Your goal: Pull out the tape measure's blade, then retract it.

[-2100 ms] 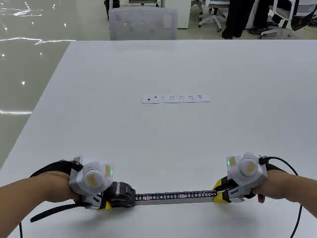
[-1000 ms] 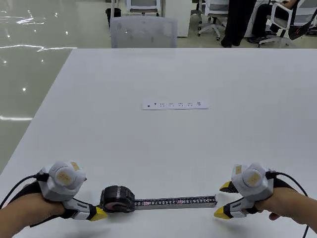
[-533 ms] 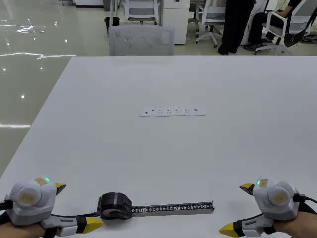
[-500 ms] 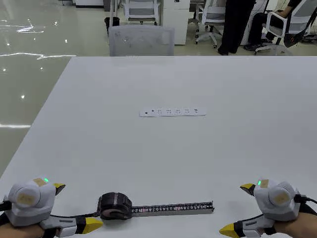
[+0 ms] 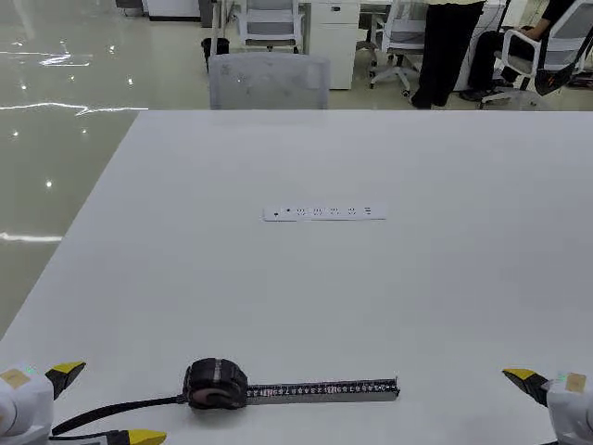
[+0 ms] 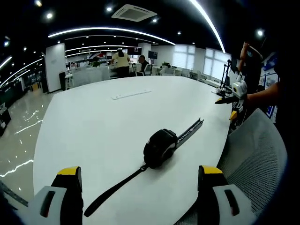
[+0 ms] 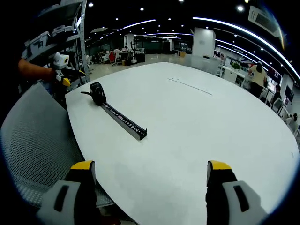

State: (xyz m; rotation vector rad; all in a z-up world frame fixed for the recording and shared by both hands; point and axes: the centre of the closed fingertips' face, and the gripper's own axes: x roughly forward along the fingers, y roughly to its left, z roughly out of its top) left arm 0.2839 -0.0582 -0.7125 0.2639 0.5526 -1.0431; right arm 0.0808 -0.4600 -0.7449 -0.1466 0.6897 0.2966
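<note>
- Big white worktop [image 5: 445, 278] in the head view, power strip [image 5: 323, 212] lying halfway up it, grey chair [image 5: 267, 82] tucked in at the far edge. Down near the front edge, tape measure [image 5: 215, 384] with its blade [image 5: 324, 390] pulled out flat to the right and a black strap [image 5: 120, 406] trailing left. Spread yellow tips of the left claw [image 5: 107, 403] in the bottom-left corner, not touching the case.
- Left gripper view: claw wide open, gripping nothing. Straight ahead on the worktop, the tape measure, strap running back toward the jaws, blade pointing away toward the right claw [image 6: 227, 107], held up past the blade's end.
- Right gripper view: same deal, jaws spread wide, nothing in them. Hooked end of the blade nearest, case at the far end, up and left.
</note>
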